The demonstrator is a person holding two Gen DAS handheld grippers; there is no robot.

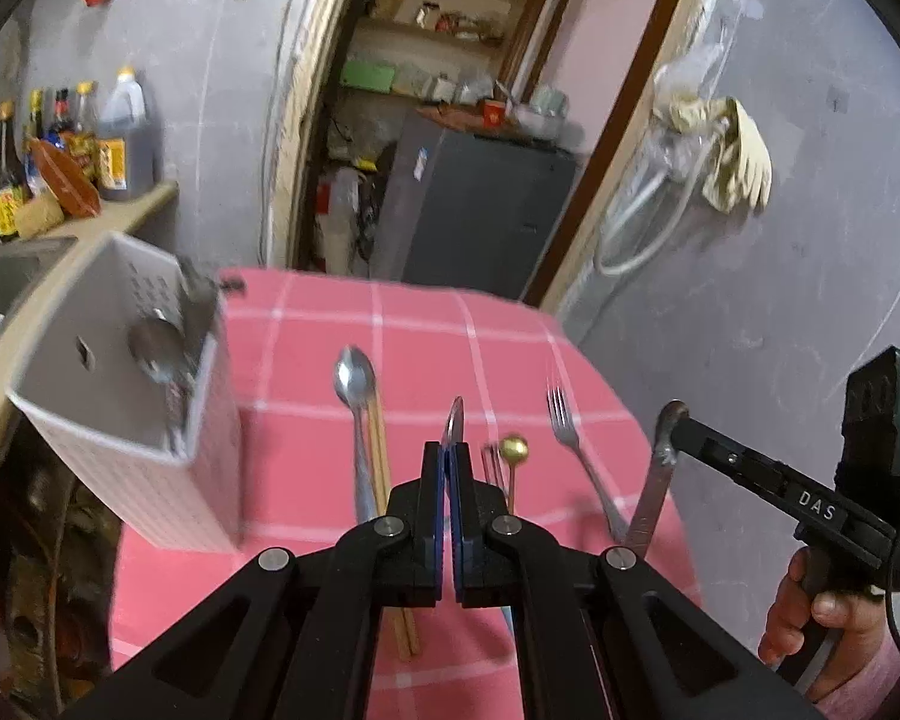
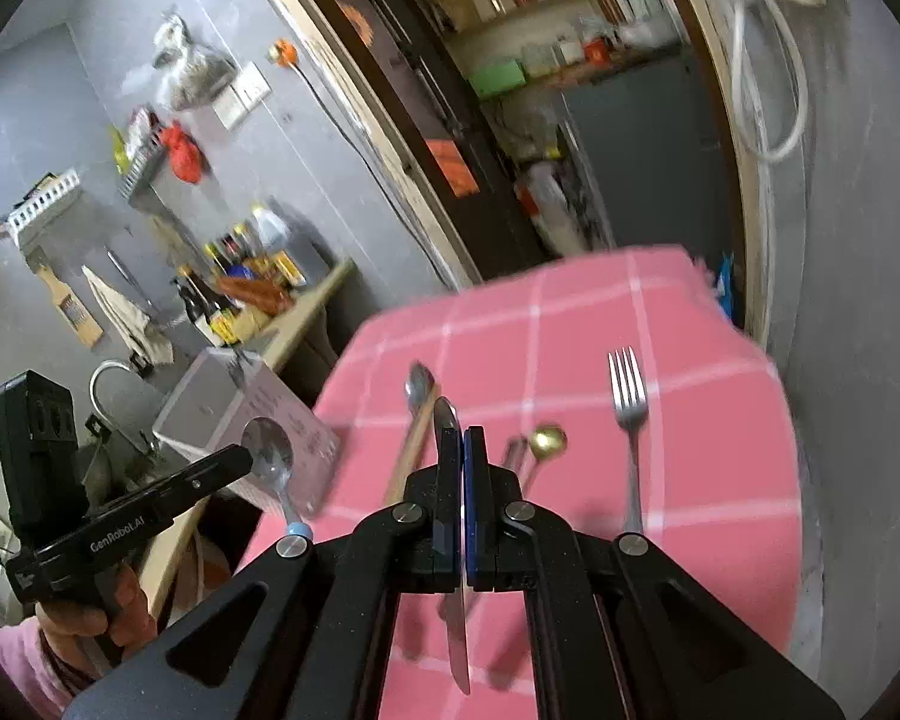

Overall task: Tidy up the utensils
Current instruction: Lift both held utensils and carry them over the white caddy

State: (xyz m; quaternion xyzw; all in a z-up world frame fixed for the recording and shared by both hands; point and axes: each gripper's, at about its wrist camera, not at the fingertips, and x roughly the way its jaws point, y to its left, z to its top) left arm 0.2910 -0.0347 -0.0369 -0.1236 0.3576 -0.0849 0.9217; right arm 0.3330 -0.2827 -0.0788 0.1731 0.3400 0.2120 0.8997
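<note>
Our left hand-held gripper (image 1: 449, 462) is clenched on a steel spoon with a pale blue handle tip (image 2: 273, 462); in the left wrist view only its thin edge pokes up between the pads, while the right wrist view shows its bowl lifted just in front of the white perforated plastic utensil holder (image 1: 120, 396). Our right hand-held gripper (image 2: 463, 450) is clenched on a steel table knife (image 2: 453, 540), the blade standing up past the fingertips and the handle hanging down between the arms. From the left wrist view we see that same knife raised off the cloth at the right edge of the desk.

The holder stands at the left edge of the desk with the pink checked cloth (image 1: 426, 330) and already has some metal pieces in it, too blurred for us to name. Lying on the cloth are a long steel spoon (image 1: 354, 384) with a pair of wooden chopsticks (image 1: 381, 468) just beside it, a small gold-bowled spoon (image 1: 513, 450) near the middle, and a steel fork (image 1: 564, 420) to its right, well apart from the holder.
</note>
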